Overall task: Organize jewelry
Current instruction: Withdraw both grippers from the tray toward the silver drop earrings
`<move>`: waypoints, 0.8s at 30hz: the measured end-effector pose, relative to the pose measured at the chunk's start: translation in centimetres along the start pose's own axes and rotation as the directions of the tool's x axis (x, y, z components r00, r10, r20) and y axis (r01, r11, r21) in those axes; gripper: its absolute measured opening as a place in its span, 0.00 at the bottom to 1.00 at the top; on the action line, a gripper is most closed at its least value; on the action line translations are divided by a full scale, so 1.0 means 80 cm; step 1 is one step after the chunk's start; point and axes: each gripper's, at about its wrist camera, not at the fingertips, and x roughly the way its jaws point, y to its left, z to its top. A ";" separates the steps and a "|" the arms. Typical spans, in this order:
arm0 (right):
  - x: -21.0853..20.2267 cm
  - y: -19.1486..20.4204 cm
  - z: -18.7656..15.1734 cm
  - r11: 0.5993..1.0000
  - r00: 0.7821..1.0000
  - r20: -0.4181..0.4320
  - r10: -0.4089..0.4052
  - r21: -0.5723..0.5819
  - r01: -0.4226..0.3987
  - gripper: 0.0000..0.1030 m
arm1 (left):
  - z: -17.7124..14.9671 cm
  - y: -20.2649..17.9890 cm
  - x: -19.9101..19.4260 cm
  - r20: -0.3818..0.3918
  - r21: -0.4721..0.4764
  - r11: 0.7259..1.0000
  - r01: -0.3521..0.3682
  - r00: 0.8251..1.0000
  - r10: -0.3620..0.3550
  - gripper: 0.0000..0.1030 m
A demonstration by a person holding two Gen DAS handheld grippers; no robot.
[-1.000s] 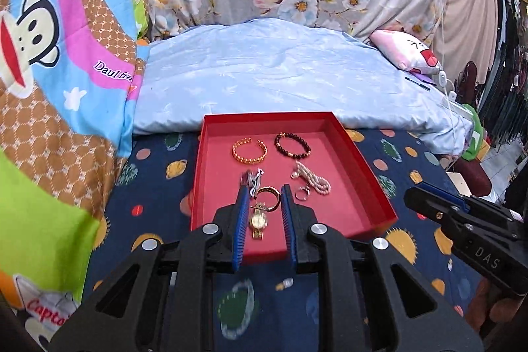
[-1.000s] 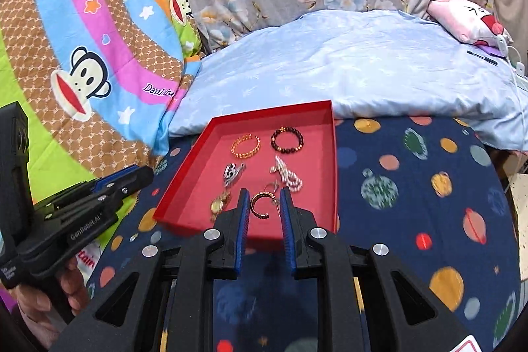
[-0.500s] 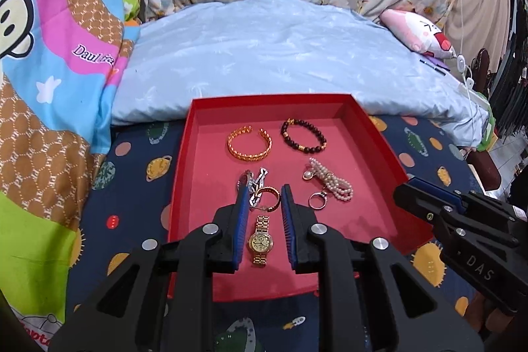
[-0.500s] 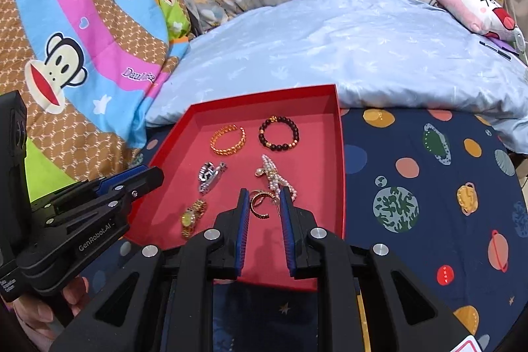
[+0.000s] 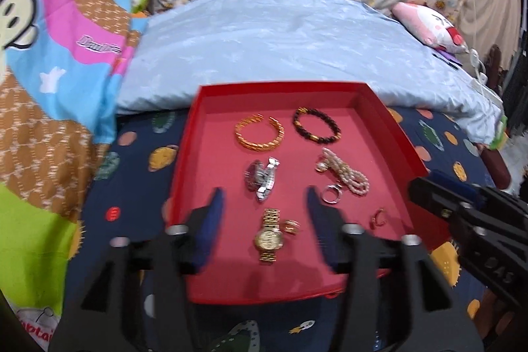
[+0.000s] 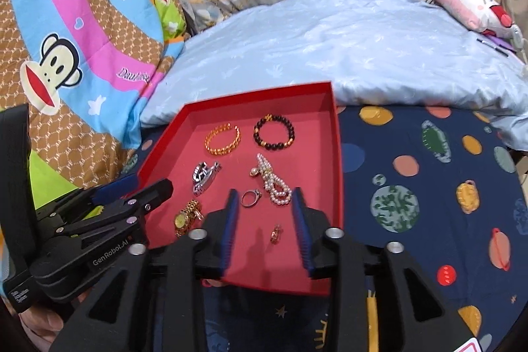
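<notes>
Jewelry lies spread in the red tray; your left gripper and right gripper both gape, empty. Closing on the tiny gold earring risks flicking it out.

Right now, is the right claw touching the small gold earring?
Apart. The right wrist view shows the small gold earring lying on red tray floor between the open right claw fingers.

Beyond the fingers lies a pale blue pillow; far right, a pink plush toy, perhaps a cat; left, a monkey-print blanket.
</notes>
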 end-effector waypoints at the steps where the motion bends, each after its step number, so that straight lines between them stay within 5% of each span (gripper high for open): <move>1: -0.006 0.000 0.000 1.000 1.000 0.007 -0.001 0.001 0.001 0.37 | 0.000 0.001 -0.007 0.010 0.001 1.000 -0.001 1.000 0.001 0.54; 14: -0.110 0.008 -0.079 0.998 0.998 0.015 -0.069 -0.007 0.069 0.44 | -0.063 0.017 -0.101 0.013 -0.003 1.000 0.006 1.000 -0.006 0.62; 24: -0.153 0.006 -0.177 0.996 0.993 -0.070 -0.091 0.014 0.093 0.44 | -0.156 0.023 -0.128 -0.106 -0.043 0.998 0.048 0.993 -0.053 0.68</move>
